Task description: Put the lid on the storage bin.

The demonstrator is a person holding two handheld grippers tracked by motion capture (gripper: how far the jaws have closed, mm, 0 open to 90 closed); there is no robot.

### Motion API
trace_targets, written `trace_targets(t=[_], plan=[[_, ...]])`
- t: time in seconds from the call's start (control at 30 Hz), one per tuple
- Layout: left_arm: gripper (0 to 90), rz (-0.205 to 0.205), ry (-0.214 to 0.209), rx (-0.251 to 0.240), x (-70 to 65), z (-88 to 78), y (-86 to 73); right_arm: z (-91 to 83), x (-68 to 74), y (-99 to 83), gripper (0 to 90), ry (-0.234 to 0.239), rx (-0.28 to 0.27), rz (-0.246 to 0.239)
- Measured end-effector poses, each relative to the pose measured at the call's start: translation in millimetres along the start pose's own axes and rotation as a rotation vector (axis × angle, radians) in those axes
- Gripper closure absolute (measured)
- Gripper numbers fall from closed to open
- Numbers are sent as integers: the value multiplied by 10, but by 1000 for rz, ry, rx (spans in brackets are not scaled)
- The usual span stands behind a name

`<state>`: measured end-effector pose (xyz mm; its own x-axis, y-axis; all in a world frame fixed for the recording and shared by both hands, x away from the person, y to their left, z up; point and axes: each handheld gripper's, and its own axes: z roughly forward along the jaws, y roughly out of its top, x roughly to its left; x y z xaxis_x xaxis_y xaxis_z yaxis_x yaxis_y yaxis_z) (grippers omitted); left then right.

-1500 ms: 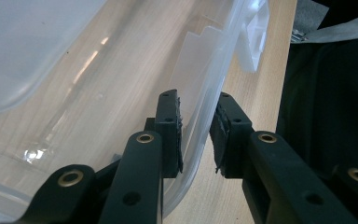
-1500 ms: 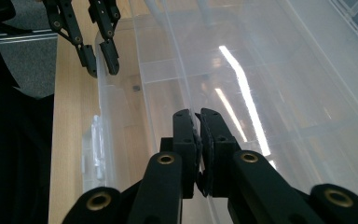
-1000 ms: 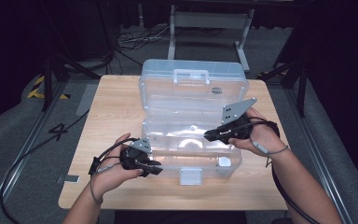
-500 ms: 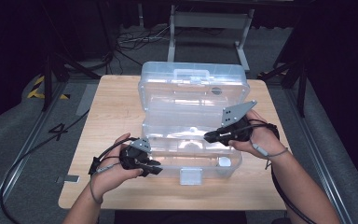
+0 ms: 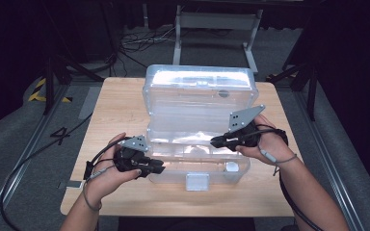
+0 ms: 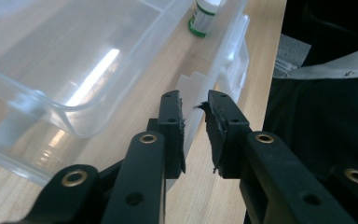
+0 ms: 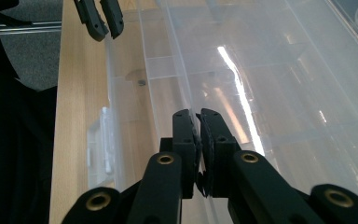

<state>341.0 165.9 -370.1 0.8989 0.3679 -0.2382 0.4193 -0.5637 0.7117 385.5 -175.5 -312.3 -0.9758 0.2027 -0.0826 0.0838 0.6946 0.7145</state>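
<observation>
A clear plastic box (image 5: 173, 175) stands open on the wooden table (image 5: 120, 106), its lid (image 5: 200, 91) raised at the back. My right gripper (image 5: 213, 142) (image 7: 195, 114) is shut on the thin rim of the clear inner tray (image 5: 188, 130) (image 7: 242, 74), over the box's right half. My left gripper (image 5: 161, 169) (image 6: 193, 100) is at the box's front left wall (image 6: 223, 51). Its jaws have just been closing, the wall's edge lies in the gap, and the pads stand apart from it. It also appears far off in the right gripper view (image 7: 106, 33).
A small white bottle with a green band (image 6: 204, 16) stands inside the box near the front wall, seen as a white cap (image 5: 231, 167) from above. The front latch (image 5: 197, 182) hangs at the table's near edge. Cables lie on the floor behind.
My left gripper has lifted slightly at the box's front wall. The right gripper and the tray have stayed where they were.
</observation>
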Motion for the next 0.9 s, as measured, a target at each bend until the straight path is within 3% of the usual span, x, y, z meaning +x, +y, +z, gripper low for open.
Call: trace_targets(t=[0.33,0.63,0.83,0.9], plan=[[895,7,28,-45,-29,-148,81,3,25,-21,854,-4,-4,-2],[898,5,64,-120,-42,-349,135,7,56,-43,855,-8,-7,4],[898,17,116,-176,-101,-444,213,10,84,-55,853,-17,-5,-1],[899,-2,127,-200,-98,-458,223,12,94,-58,853,-18,-2,-5]])
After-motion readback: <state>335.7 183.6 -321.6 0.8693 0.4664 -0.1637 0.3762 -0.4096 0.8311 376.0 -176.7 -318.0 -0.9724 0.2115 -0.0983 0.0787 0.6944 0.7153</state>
